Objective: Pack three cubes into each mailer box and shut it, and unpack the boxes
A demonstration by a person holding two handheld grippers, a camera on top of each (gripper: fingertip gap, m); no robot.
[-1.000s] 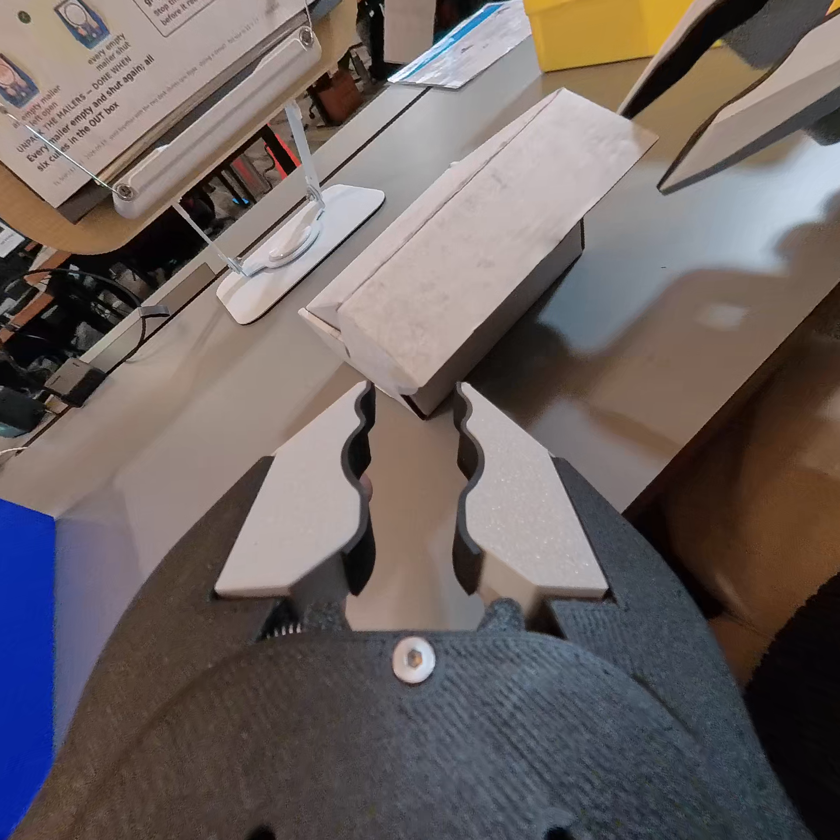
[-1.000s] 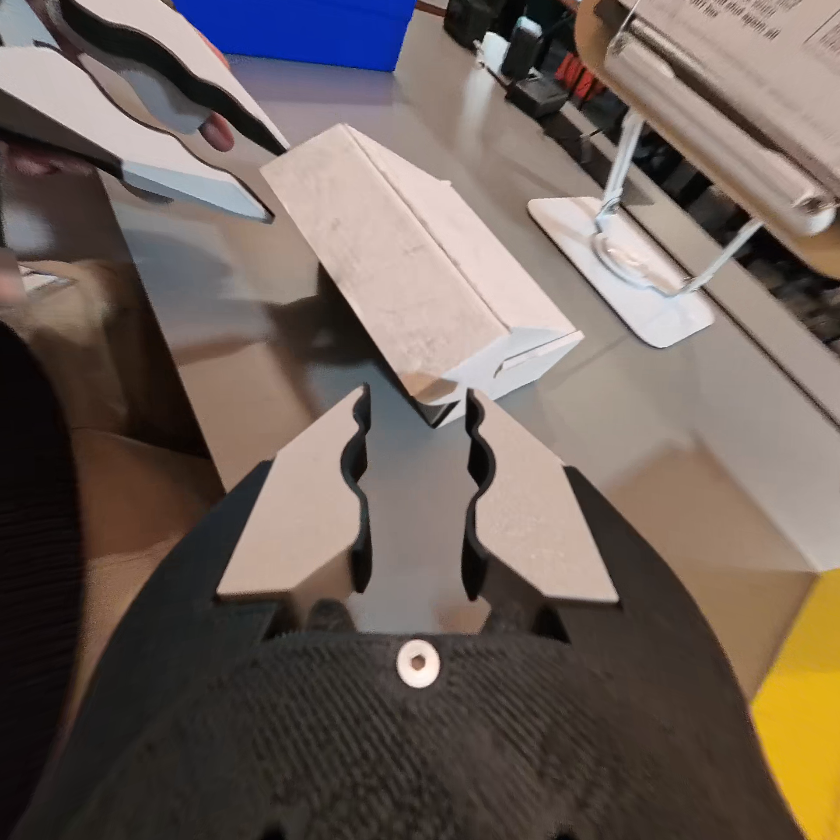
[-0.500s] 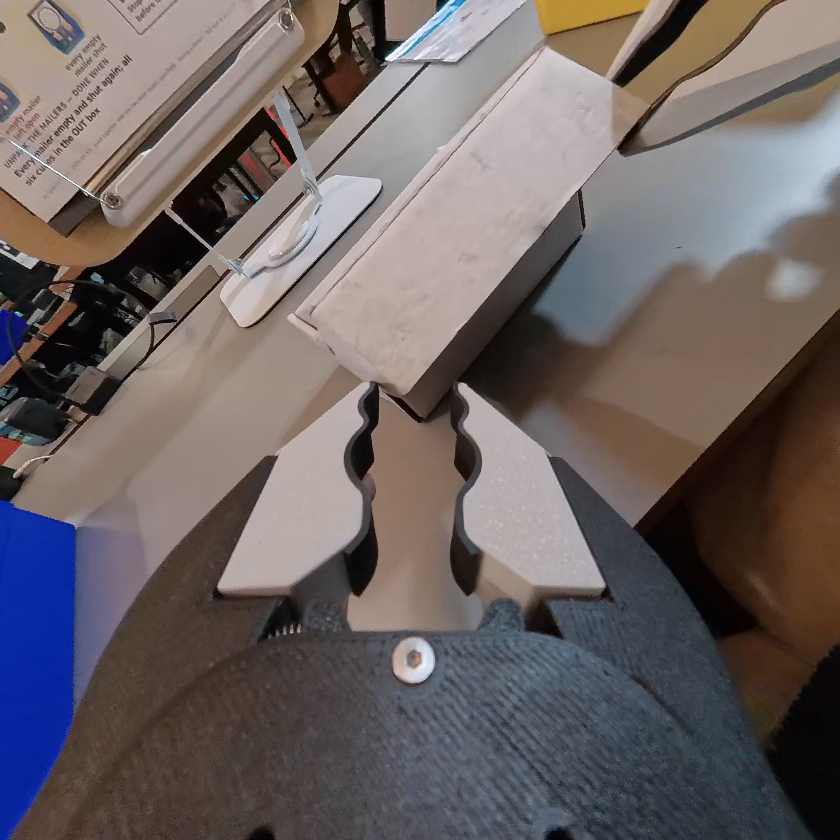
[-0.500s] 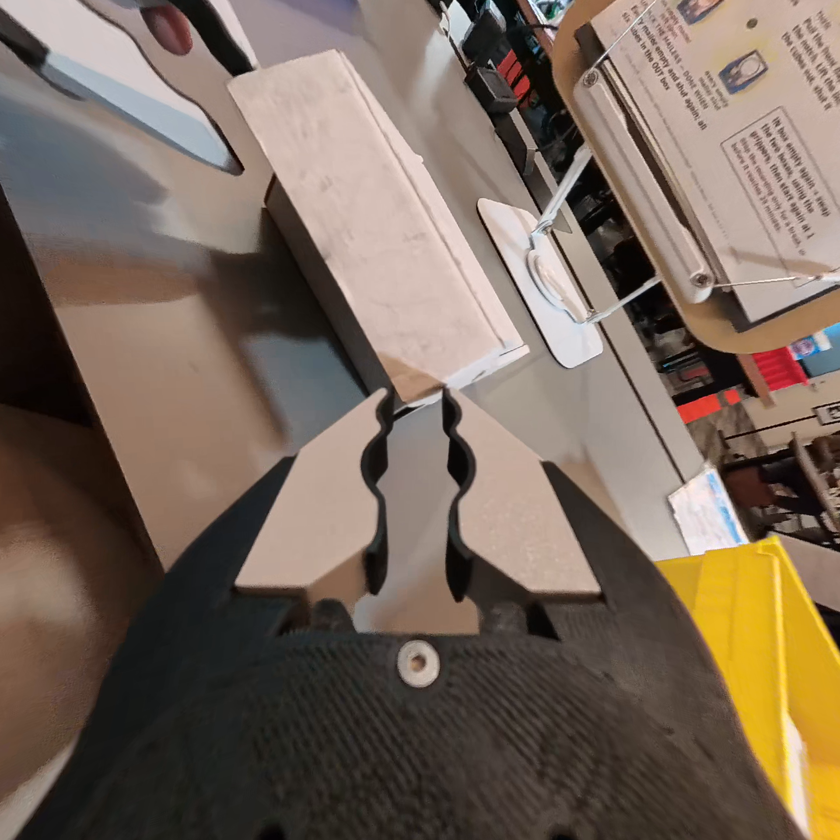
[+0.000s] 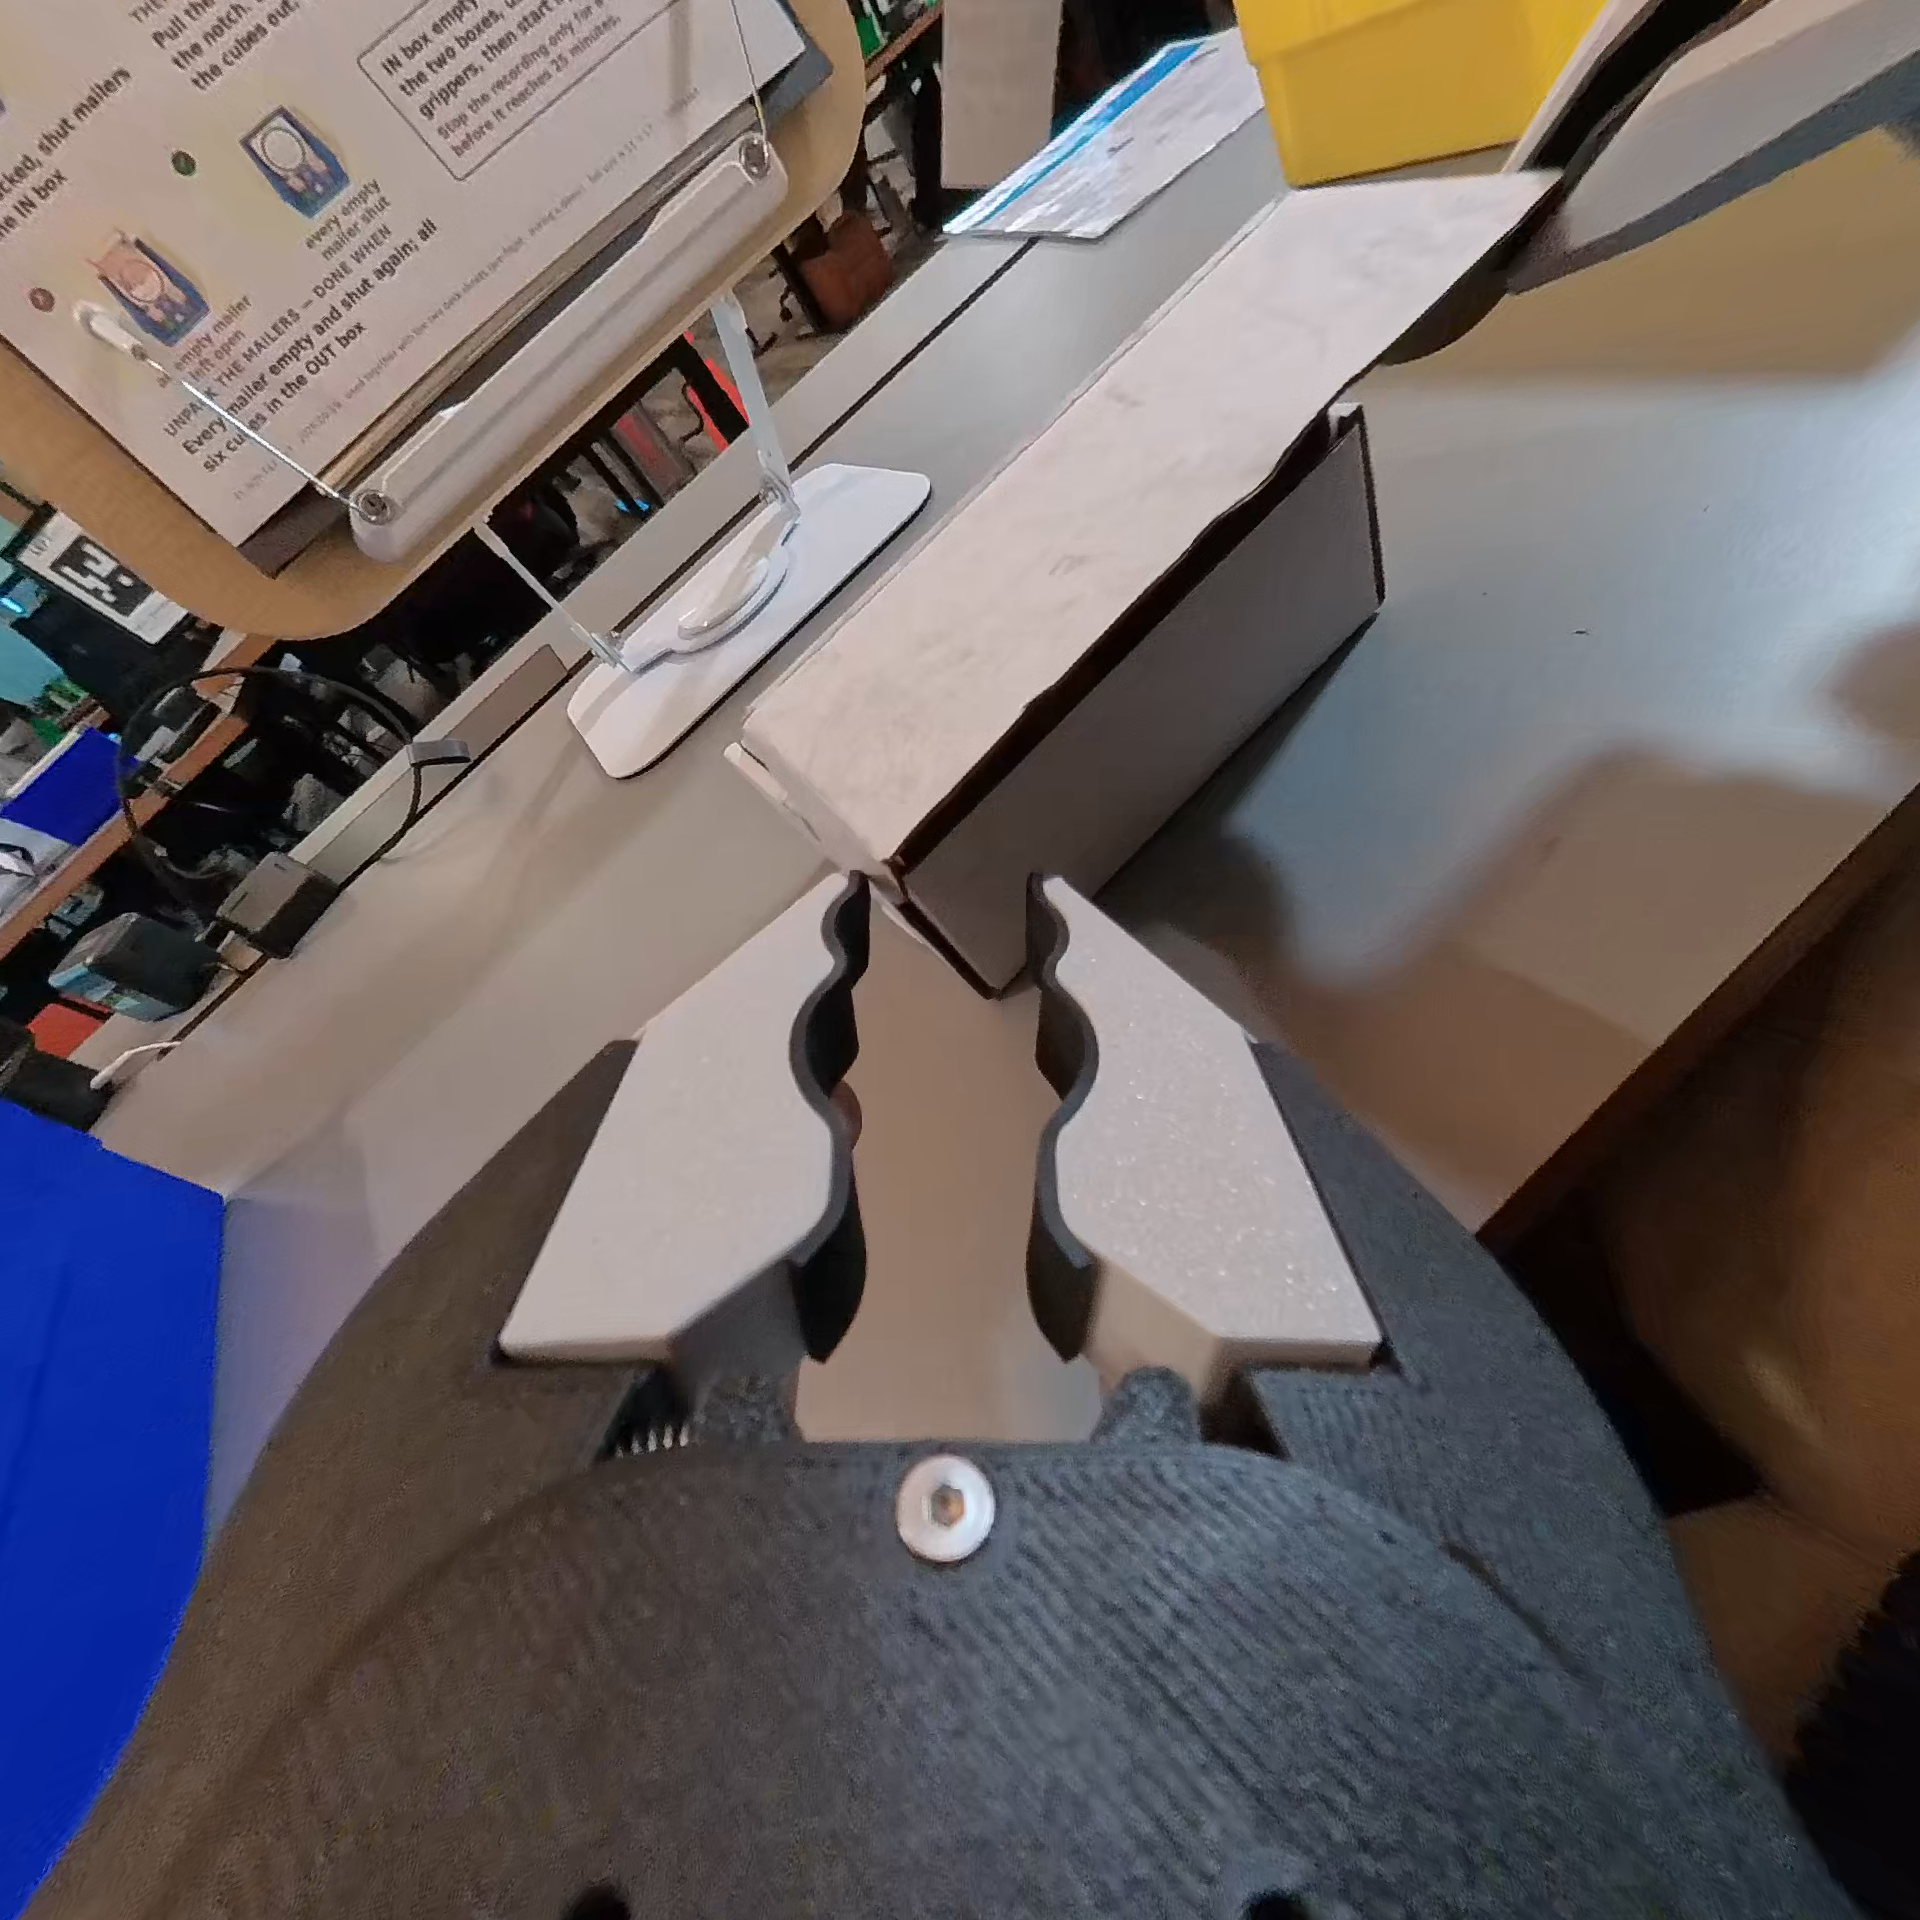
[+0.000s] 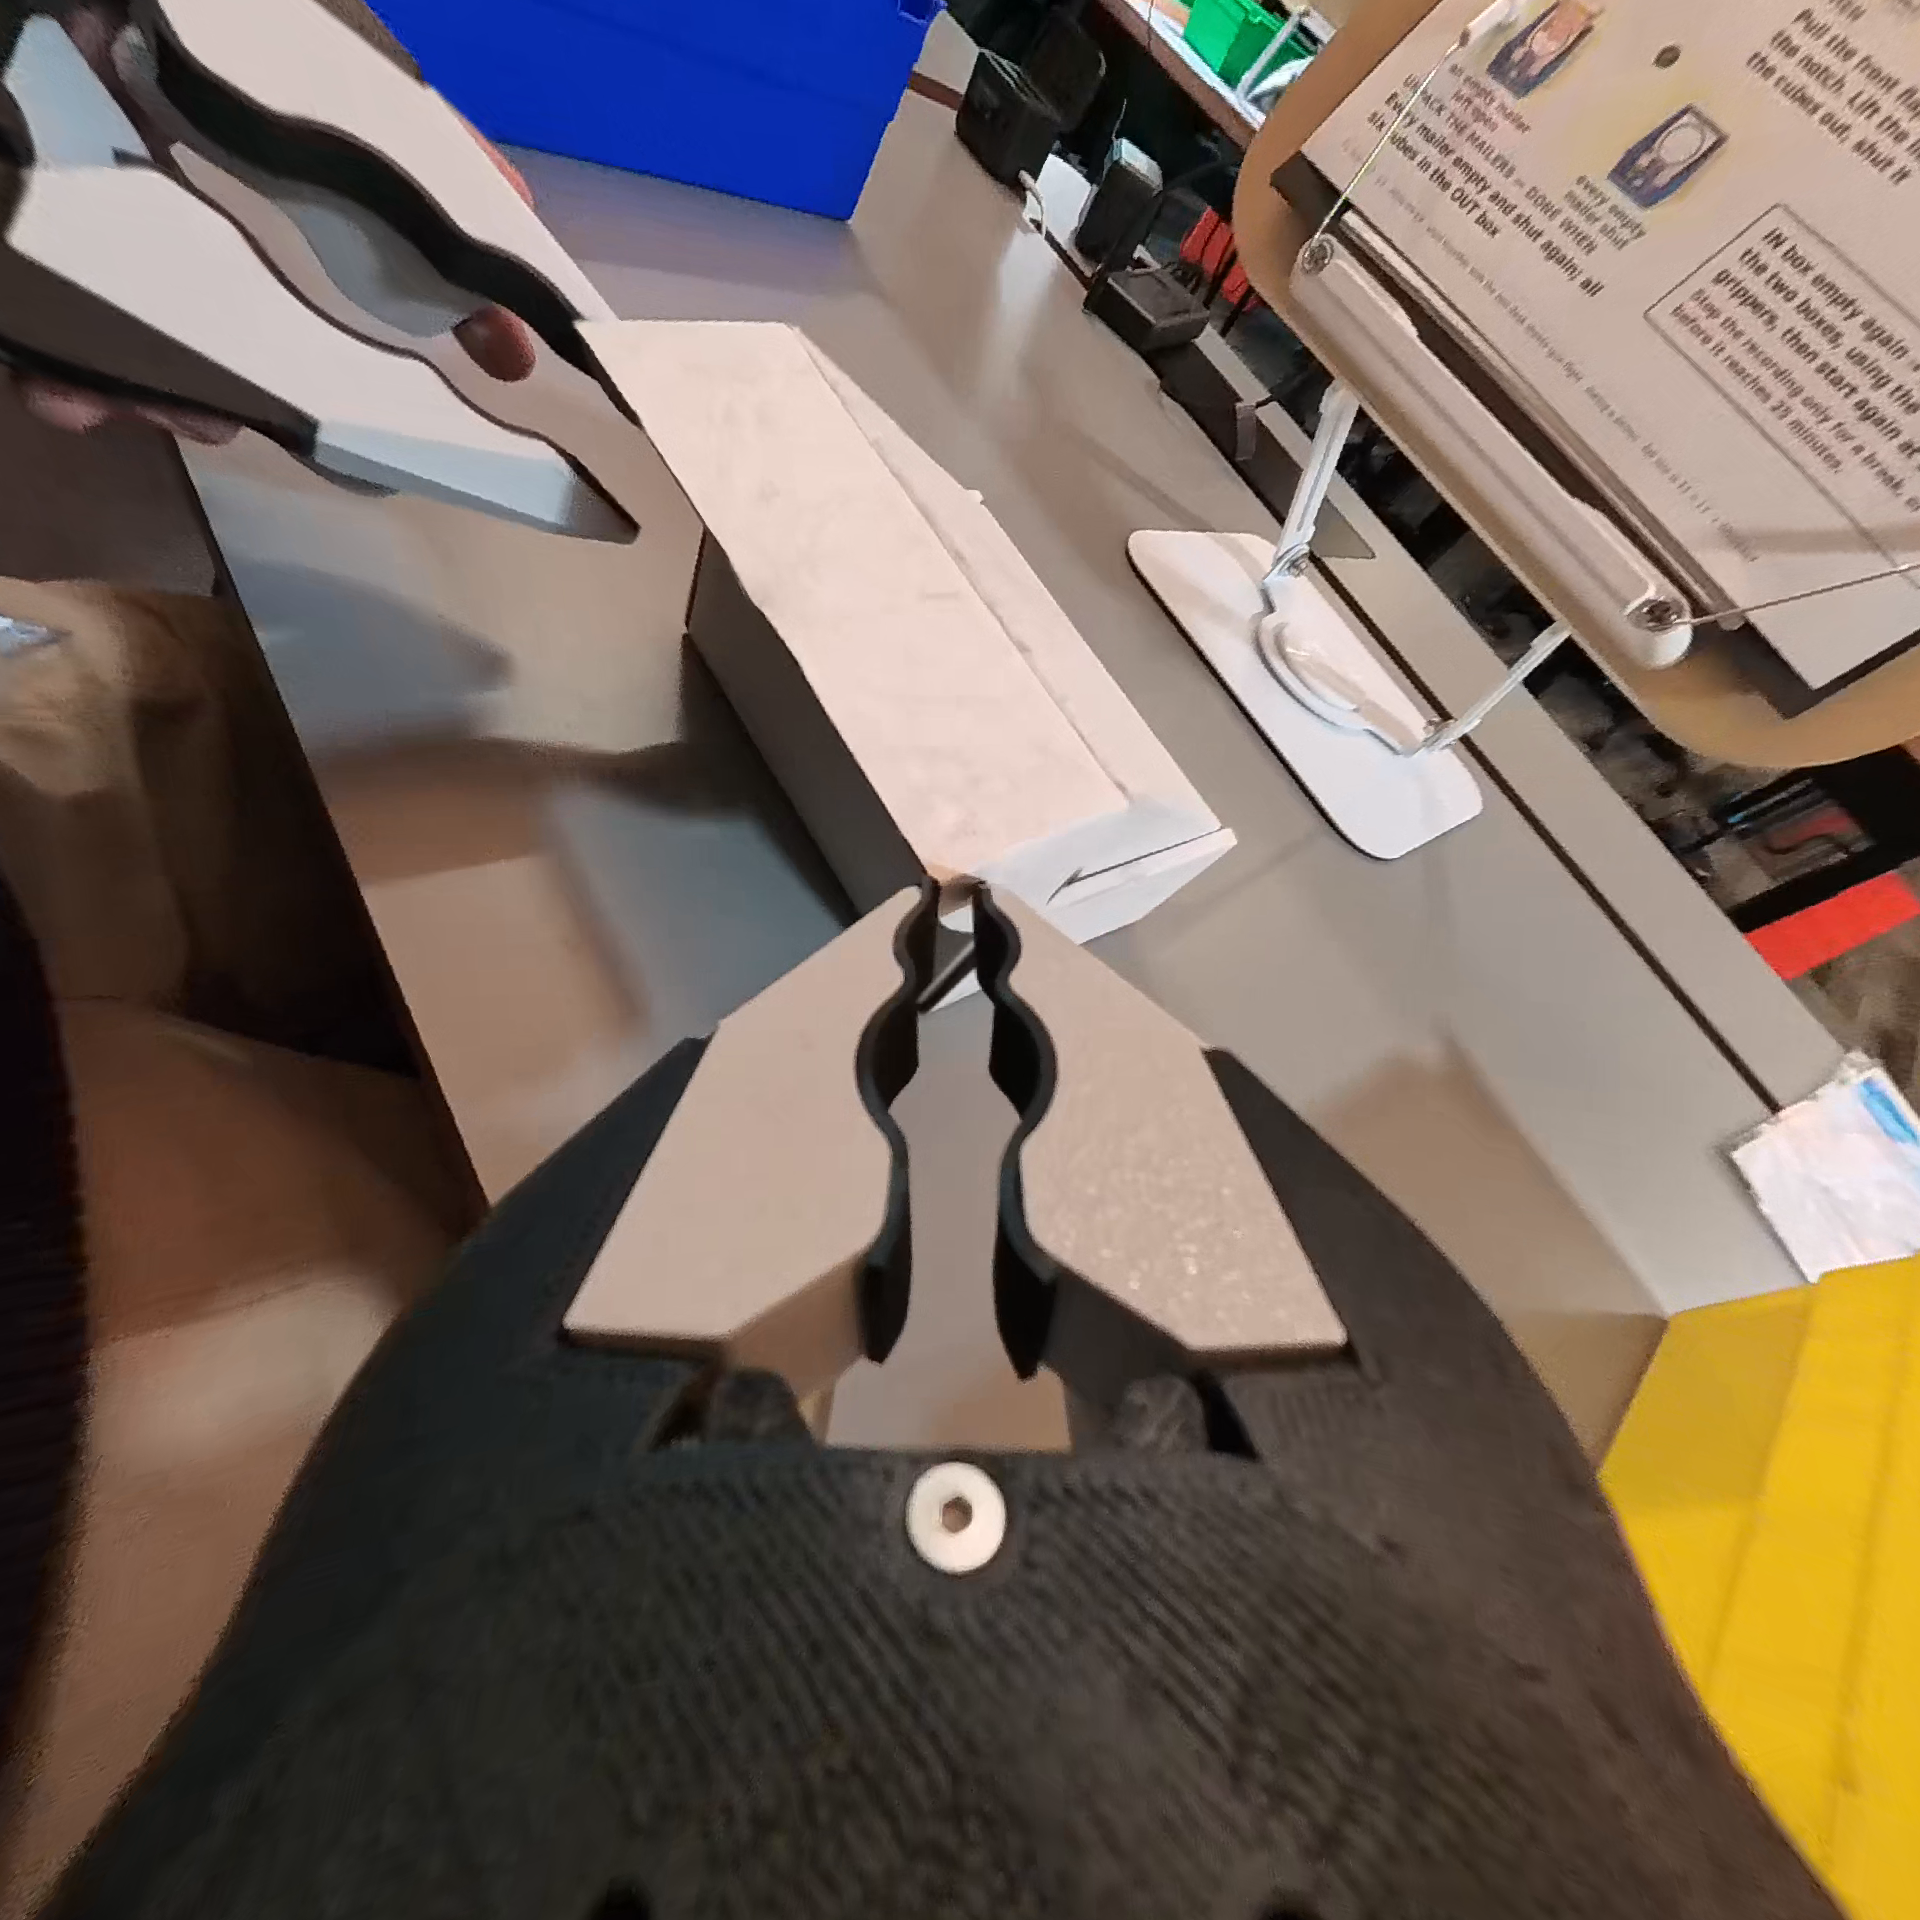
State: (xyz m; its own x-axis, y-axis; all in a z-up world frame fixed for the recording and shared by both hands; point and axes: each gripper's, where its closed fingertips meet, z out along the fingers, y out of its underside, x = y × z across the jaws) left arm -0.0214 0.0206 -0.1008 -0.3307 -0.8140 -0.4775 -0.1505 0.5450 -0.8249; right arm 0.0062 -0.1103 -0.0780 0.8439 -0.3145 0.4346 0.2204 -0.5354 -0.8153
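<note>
One white mailer box (image 5: 1049, 582) lies lengthwise on the grey table, lid down; no cubes show. My left gripper (image 5: 945, 894) is open, its tips on either side of the box's near bottom corner. My right gripper (image 6: 951, 891) is nearly shut, its tips pinching the lid's corner at the other end of the box (image 6: 904, 623). In the left wrist view the right gripper (image 5: 1621, 197) sits at the far lid corner, which stands slightly raised. In the right wrist view the left gripper (image 6: 613, 457) shows open at the far end. The inside of the box is hidden.
A document stand with a white base (image 5: 748, 592) and an instruction sheet stands behind the box. A yellow bin (image 6: 1766, 1558) is at the right end, a blue bin (image 5: 104, 1455) at the left end. The table's front edge (image 5: 1662, 1039) runs close by. Across from one pair of fingers to the other is roughly 15 cm.
My right gripper's jaws have closed from open to nearly shut on the lid corner. The lid has gone from sloping to lying flat. Both grippers have moved in to the box ends.
</note>
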